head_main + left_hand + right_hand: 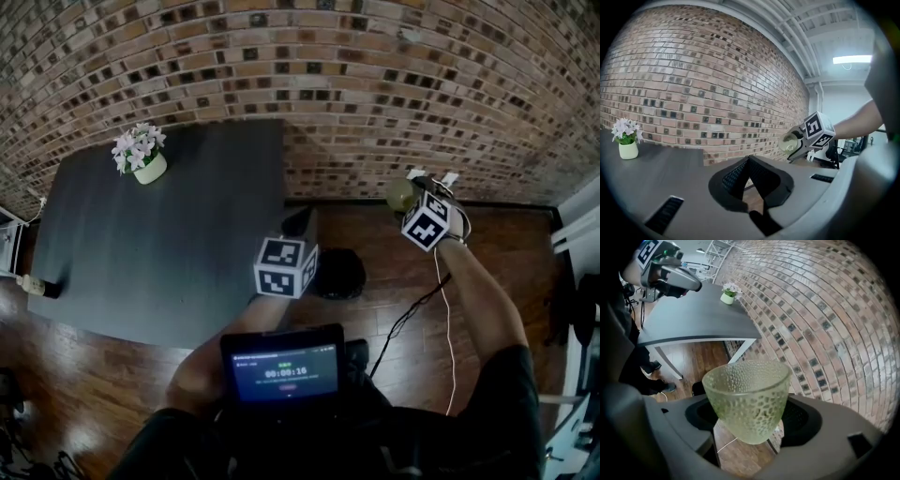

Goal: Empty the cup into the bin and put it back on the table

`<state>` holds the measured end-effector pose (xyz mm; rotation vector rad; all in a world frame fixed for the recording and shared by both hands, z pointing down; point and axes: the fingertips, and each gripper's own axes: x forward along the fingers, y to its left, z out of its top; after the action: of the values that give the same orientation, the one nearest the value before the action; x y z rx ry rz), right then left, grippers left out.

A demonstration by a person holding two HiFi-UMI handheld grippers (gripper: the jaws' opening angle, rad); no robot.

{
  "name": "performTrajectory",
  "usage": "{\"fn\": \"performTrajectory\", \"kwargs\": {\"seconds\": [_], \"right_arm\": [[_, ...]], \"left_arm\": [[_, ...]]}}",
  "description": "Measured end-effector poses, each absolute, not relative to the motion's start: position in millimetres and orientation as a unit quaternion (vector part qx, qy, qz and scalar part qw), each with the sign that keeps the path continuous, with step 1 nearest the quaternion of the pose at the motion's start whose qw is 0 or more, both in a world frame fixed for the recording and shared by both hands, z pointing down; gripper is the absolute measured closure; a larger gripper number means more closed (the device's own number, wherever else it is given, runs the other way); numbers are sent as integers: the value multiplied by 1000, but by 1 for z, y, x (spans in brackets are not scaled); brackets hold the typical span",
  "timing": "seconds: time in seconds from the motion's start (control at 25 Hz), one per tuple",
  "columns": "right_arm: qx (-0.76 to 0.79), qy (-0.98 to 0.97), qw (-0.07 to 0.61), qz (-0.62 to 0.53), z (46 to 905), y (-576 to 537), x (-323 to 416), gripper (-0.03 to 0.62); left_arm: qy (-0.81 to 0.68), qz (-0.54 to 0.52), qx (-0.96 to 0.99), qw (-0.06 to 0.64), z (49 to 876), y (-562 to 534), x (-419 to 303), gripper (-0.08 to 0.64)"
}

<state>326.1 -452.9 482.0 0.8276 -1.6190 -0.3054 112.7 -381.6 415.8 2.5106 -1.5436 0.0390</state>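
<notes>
Head view: right gripper [409, 191] is out over the wood floor [487, 234], close to the brick wall [375, 84] and to the right of the table [169, 253]. It carries the cup [400, 194], a pale green glass with a pebbled skin.

Right gripper view: jaws stand fairly wide and are clamped on the cup's lower body, one pad on each side. Rim is up and away from the camera, base down near the jaws. I see nothing inside the cup through the glass. Floor and the foot of the wall lie beneath it.

Bin [339, 274]: black and round, on the floor just beside the table's near right corner. The cup is not above it but well off to the right, nearer the wall.

Left gripper [298, 223]: held about level at the table's right edge. Left gripper view shows its jaw tips meeting, with nothing between them.

Table: dark top, with a white pot of flowers [142, 155] at the far left corner, well apart from both grippers.

Chest-mounted screen [284, 370] shows a running timer.
</notes>
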Motion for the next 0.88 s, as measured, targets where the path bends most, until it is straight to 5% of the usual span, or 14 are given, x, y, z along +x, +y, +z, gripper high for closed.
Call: {"fn": "performTrajectory", "kwargs": {"seconds": [0.88], "right_arm": [[313, -636, 677, -198, 493, -452, 342, 209]], "left_arm": [[-510, 24, 854, 99, 423, -396, 128, 563]]}}
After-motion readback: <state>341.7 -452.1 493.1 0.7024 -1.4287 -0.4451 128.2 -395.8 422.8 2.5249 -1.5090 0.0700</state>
